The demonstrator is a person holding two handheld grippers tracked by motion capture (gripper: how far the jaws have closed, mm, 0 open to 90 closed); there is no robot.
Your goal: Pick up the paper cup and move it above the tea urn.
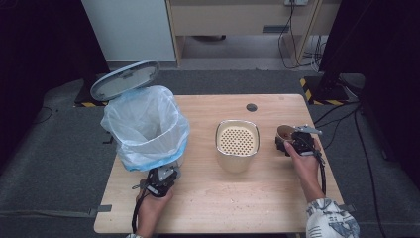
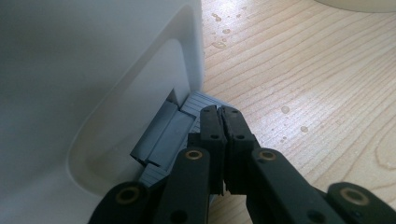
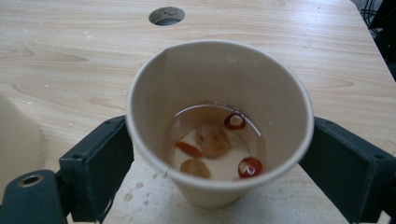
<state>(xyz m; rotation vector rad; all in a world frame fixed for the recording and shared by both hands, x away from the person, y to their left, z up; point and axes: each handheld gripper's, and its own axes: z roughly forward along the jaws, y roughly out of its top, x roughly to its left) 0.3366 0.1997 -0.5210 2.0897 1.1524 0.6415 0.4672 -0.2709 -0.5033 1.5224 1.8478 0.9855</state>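
Right gripper (image 1: 289, 141) at the worktop's (image 1: 208, 198) right side, forearm reaching in from the bottom edge, hand (image 1: 303, 161) wrapped round the gripper body. Jaws spread either side of a paper cup (image 3: 219, 121); whether the pads press its wall, cannot tell. Cup upright, holding a shallow pool of pale liquid with reddish and tan pieces (image 3: 212, 140) in it. Left gripper (image 2: 223, 135) low at the worktop's left front, jaws pressed together, empty, tips on the grey pedal (image 2: 163, 135) at the foot of a white bin (image 1: 146, 124). Bin lined with a clear bluish bag (image 1: 129, 144), lid (image 1: 125, 79) raised behind. Between bin and cup, a cream container with a perforated top (image 1: 237, 144), well apart from both grippers. Small droplets (image 2: 285, 110) scattered on the wood.
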